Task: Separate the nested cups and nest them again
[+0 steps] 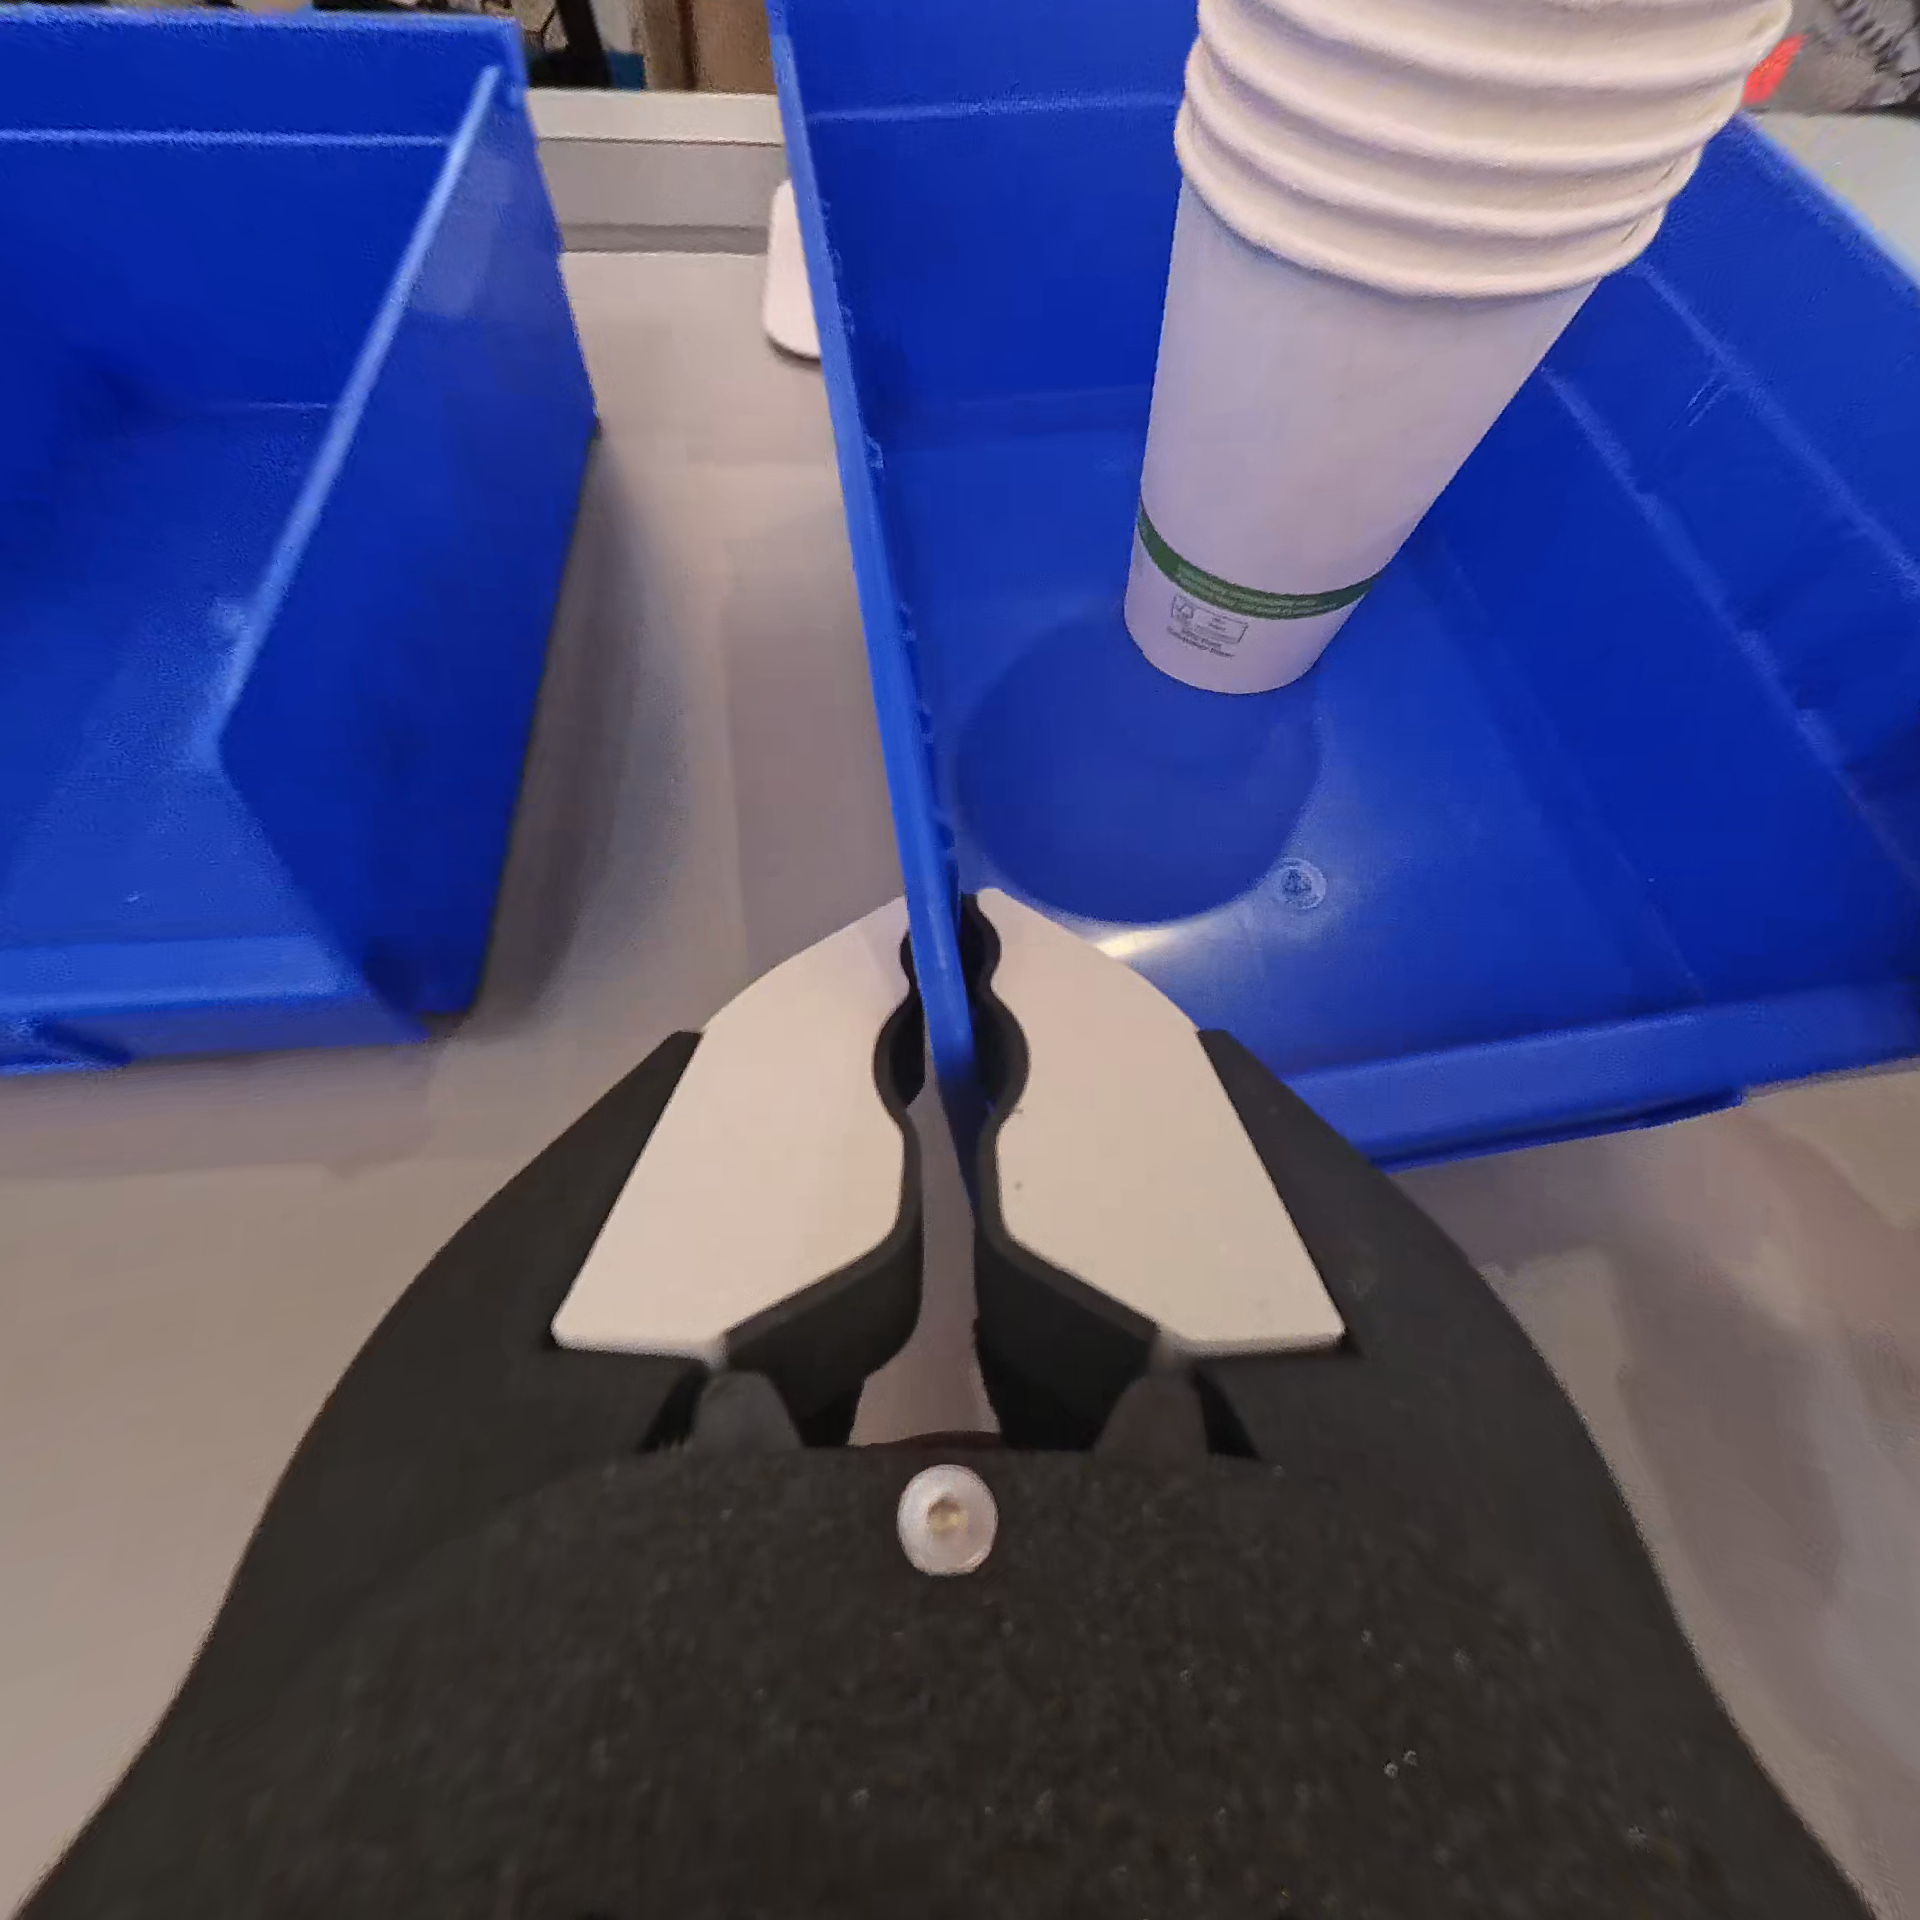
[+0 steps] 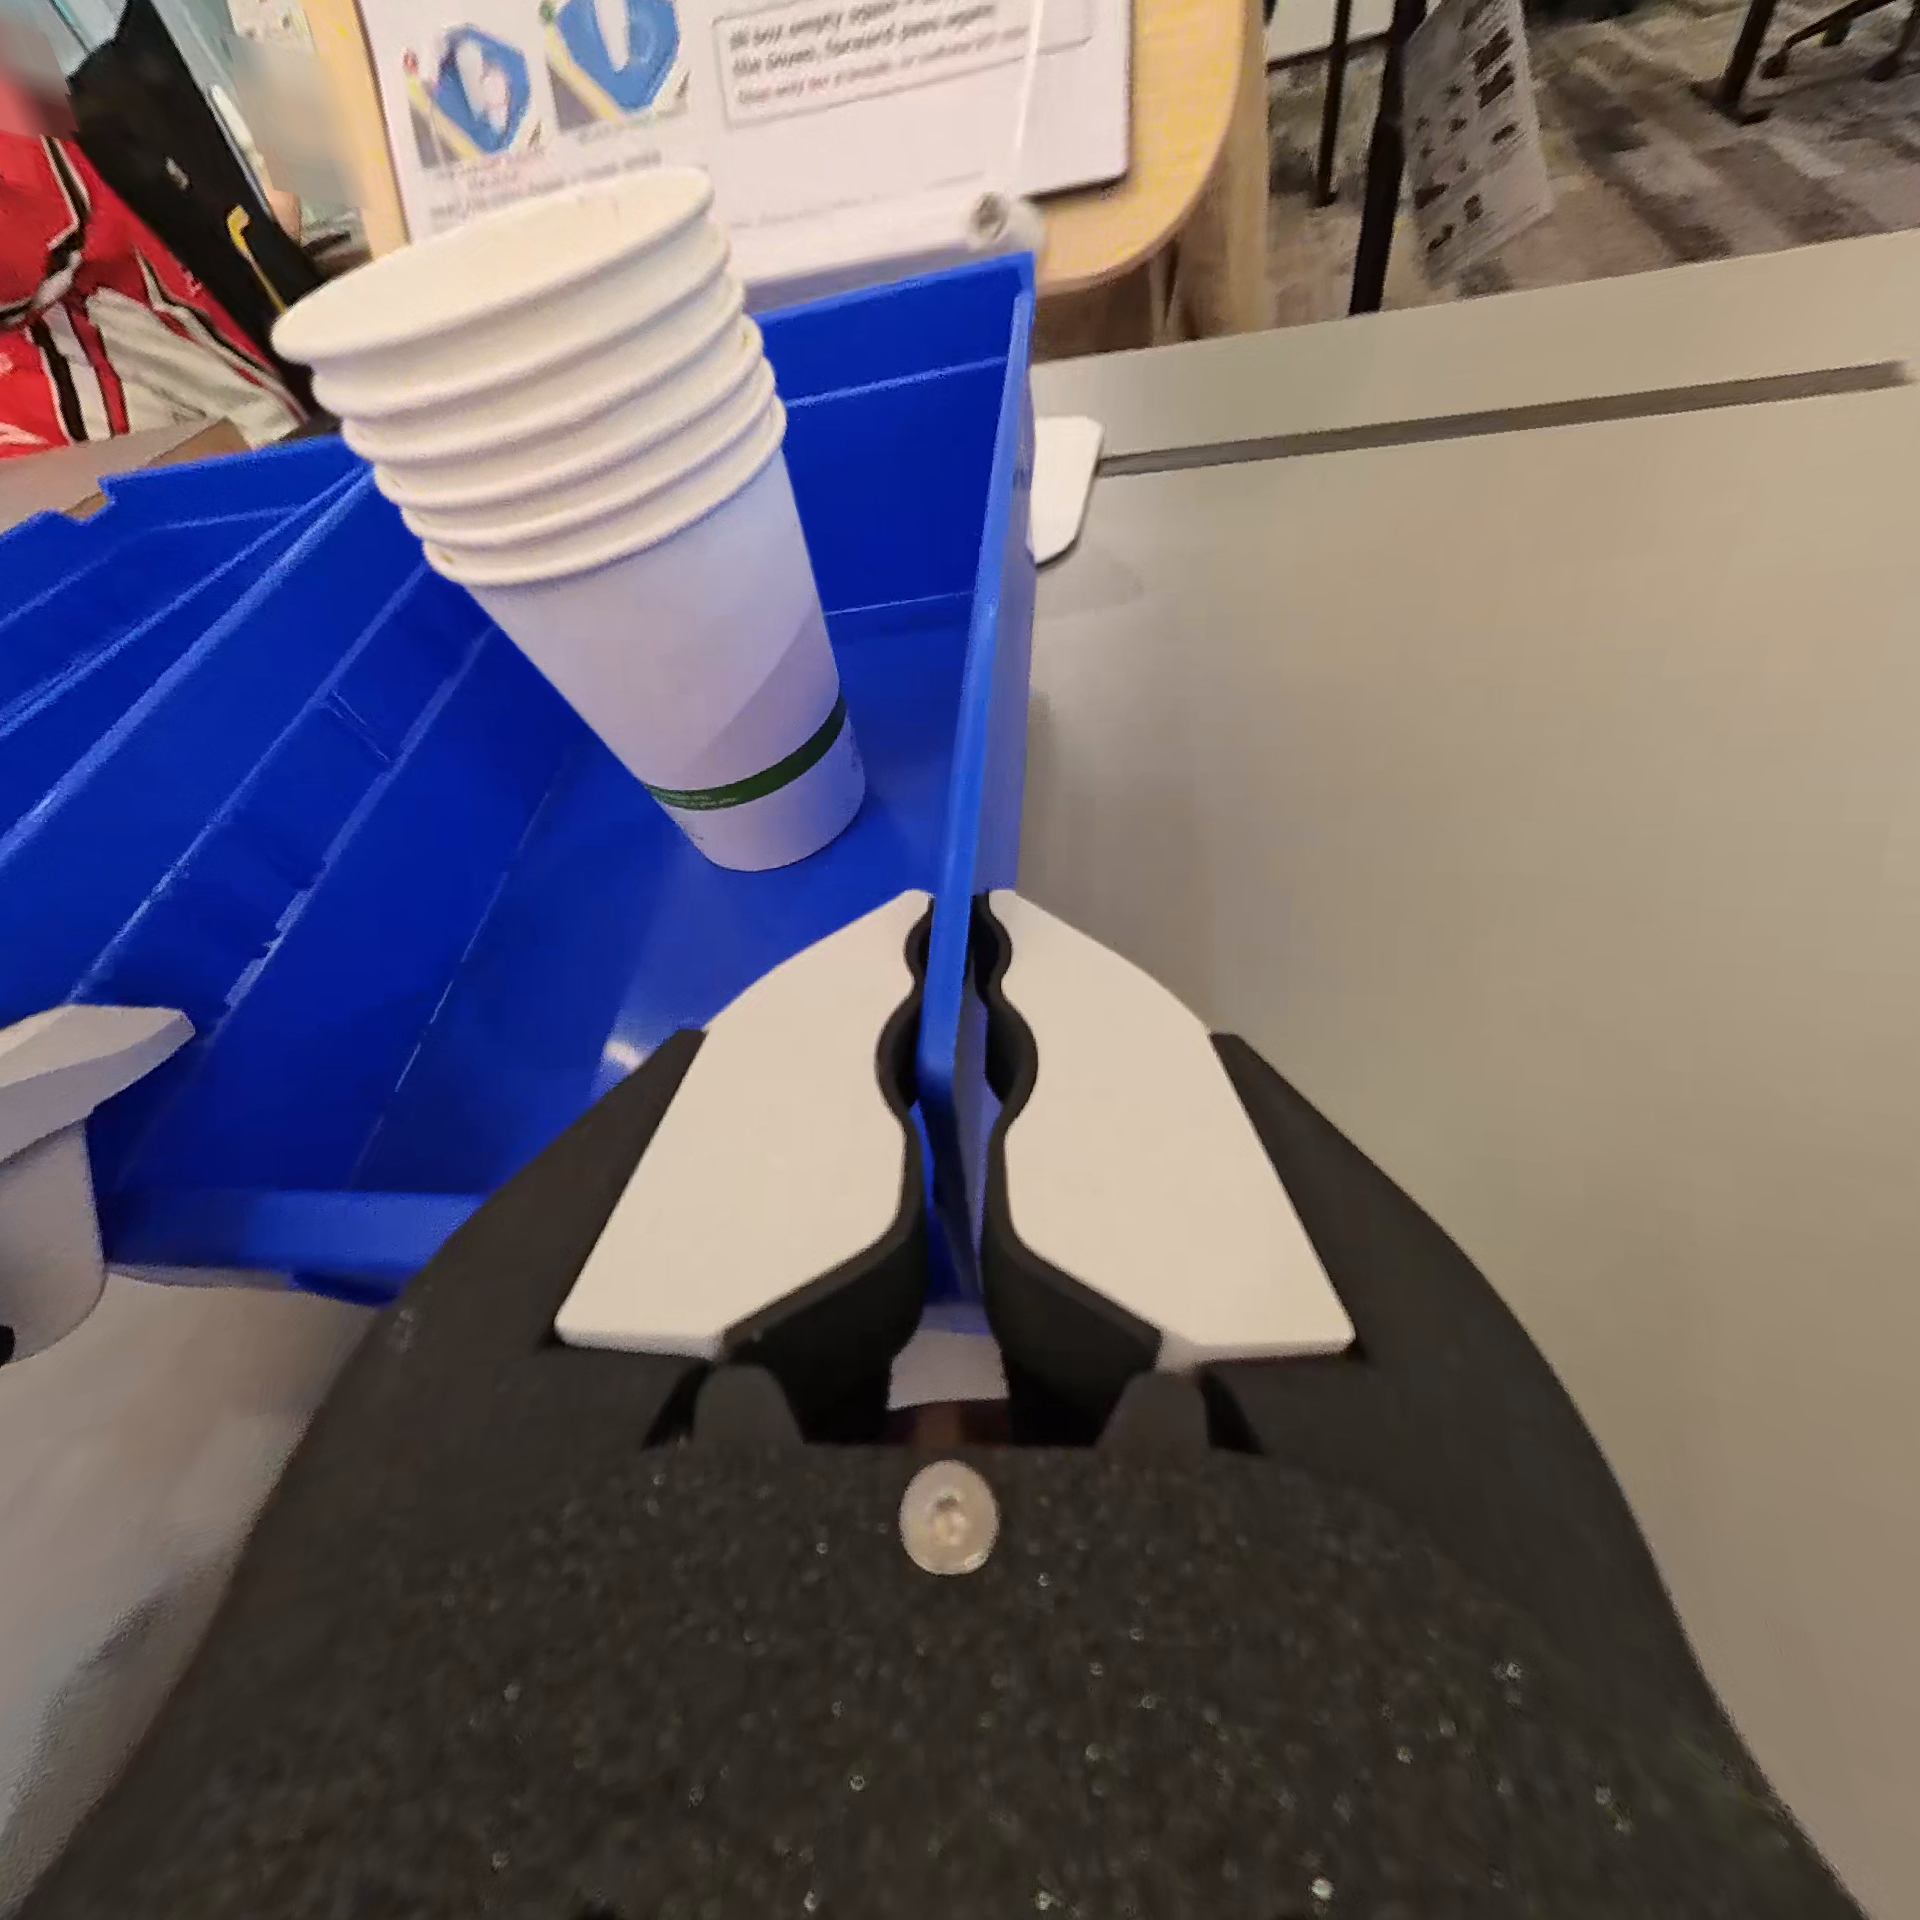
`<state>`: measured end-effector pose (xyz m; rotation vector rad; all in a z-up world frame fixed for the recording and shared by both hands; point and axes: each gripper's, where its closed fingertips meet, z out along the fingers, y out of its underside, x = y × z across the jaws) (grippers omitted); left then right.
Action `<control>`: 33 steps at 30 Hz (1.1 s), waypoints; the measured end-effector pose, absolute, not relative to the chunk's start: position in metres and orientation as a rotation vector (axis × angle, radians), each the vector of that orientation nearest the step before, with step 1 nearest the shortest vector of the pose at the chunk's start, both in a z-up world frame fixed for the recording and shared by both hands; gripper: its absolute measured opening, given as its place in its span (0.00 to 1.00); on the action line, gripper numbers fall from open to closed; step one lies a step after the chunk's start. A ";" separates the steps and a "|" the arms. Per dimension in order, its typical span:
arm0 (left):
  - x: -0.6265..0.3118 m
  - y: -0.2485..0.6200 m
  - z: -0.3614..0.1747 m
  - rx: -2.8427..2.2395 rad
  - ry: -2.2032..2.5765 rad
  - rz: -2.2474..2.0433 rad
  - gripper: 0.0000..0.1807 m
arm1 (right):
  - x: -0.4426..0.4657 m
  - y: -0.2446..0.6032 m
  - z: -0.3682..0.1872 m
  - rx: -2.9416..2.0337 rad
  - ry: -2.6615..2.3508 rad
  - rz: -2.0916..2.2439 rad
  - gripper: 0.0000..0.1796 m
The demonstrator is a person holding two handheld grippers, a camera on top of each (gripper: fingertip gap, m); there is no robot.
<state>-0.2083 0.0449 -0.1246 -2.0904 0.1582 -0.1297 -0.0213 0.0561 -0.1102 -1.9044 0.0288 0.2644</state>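
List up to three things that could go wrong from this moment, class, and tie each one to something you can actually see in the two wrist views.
1. The stack of nested cups stands free and tall in the blue bin; a jolt could topple it.
2. The left gripper and right gripper each pinch a thin side wall; uneven lifting might tilt the bin or let a wall slip out.
3. The second blue bin sits close by on the table; a sideways move could bump it.

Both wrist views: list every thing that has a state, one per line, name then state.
left gripper: shut on the bin's left side wall.
right gripper: shut on the bin's right side wall.
blue bin: gripped on both side walls, holding the cup stack.
cup stack: nested, upright on the bin's floor.
second blue bin: empty as far as visible, ungripped.
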 end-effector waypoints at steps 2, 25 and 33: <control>-0.220 0.045 -0.129 -2.103 0.153 -0.112 0.02 | -0.031 0.056 -0.117 -1.928 0.020 0.273 0.03; -0.483 0.054 -0.112 -2.069 -0.078 -0.056 0.40 | -0.047 -0.044 -0.119 -1.891 -0.307 0.564 0.18; -0.521 0.123 -0.135 -2.139 -0.175 -0.102 0.11 | -0.120 -0.060 -0.126 -1.964 -0.354 0.942 0.18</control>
